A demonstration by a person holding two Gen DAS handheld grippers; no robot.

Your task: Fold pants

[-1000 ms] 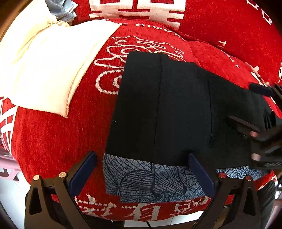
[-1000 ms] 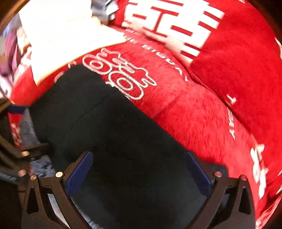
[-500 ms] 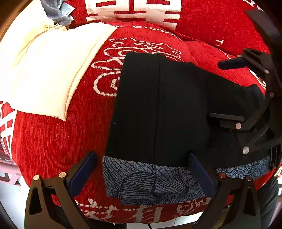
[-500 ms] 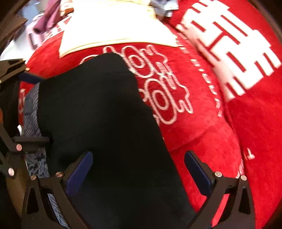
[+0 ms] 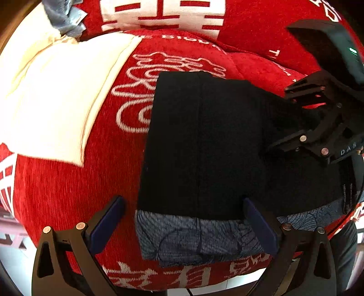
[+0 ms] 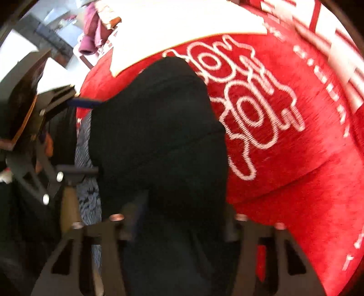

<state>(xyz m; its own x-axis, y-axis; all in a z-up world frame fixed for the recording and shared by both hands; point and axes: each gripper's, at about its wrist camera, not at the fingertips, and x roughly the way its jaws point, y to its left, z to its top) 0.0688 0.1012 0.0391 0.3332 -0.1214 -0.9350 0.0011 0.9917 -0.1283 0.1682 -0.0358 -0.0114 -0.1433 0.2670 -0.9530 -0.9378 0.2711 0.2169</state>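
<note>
Black pants (image 5: 200, 136) lie folded flat on a red cushion (image 5: 68, 182), with a blue-grey patterned band (image 5: 193, 236) showing along their near edge. My left gripper (image 5: 182, 201) hovers open over that near edge, its pads well apart and touching nothing. At the pants' right end, my right gripper (image 5: 282, 118) points down into the cloth. In the right wrist view its jaws are closing, and the black pants (image 6: 159, 125) bunch up in a hump between the fingers of the right gripper (image 6: 182, 216). The left gripper (image 6: 99, 136) shows at the left.
A cream towel (image 5: 56, 95) lies on the cushion to the left of the pants, with a grey cloth (image 5: 63, 18) behind it. Red back cushions with white characters (image 5: 163, 16) rise at the far side. Pink cloth (image 6: 91, 38) sits beyond the sofa's end.
My right gripper swung round over the pants' right end, dropped onto the cloth, and its fingers came together from wide open. The left gripper stayed put and open.
</note>
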